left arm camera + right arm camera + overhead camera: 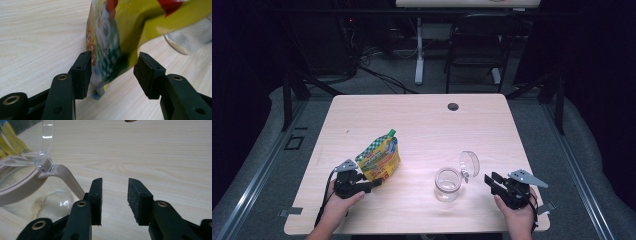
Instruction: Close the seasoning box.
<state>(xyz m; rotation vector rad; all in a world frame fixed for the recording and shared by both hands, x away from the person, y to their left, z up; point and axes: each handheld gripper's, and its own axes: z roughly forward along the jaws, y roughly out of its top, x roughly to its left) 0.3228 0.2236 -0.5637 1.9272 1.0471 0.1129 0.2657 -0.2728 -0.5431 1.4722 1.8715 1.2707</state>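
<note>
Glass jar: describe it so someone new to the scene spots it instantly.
On the light wooden table, look at the near right part, between the yellow-green printed pouch and the right gripper. The glass jar stands upright there with its clear hinged lid flipped open. It is the one transparent item, with a beige rim.

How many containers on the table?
2: a yellow-green pouch standing at front left, by the left gripper, and an open clear jar at front right, lid hinged back. Nothing looks hidden.
</note>
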